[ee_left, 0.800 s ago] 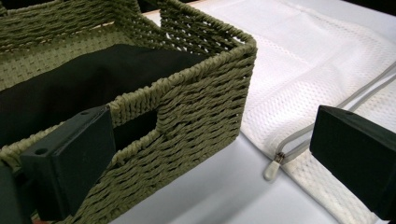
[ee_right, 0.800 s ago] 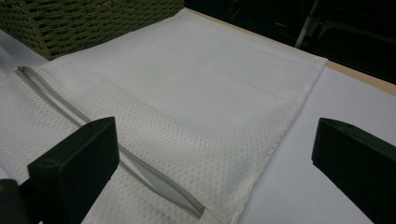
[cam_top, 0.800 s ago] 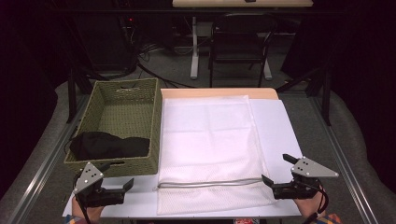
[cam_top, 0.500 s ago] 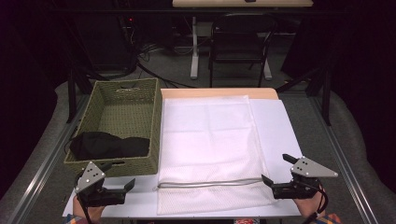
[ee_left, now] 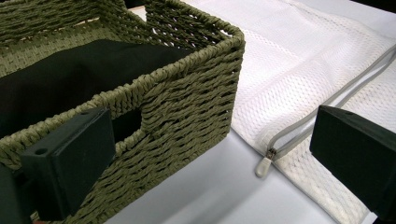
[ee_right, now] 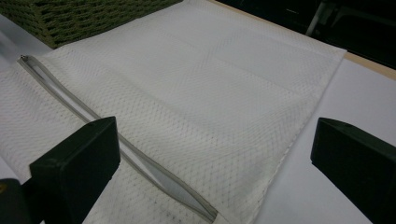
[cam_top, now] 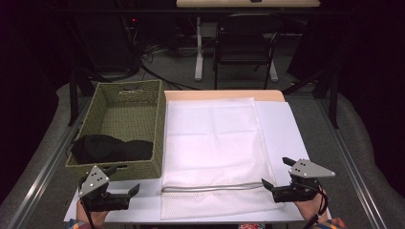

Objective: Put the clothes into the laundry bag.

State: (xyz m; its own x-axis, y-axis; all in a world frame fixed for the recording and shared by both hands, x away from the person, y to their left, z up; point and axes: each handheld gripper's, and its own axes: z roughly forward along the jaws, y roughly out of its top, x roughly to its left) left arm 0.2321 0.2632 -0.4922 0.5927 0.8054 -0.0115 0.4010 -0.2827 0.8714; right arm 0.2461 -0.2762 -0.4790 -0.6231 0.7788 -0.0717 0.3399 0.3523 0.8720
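The white mesh bag (cam_top: 212,152) lies flat mid-table, its grey zipper (cam_top: 210,187) running along the near edge, bare table (cam_top: 286,129) to its right. The left gripper (cam_top: 123,192) hovers released near the bag's left corner; the right gripper (cam_top: 274,179) hovers released at its right edge. The woven basket (cam_top: 143,125) holding a black cloth (cam_top: 110,149) borders the bag's left side.

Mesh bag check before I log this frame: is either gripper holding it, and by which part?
Nothing is held. The left gripper and right gripper are open beside the mesh bag, not touching.
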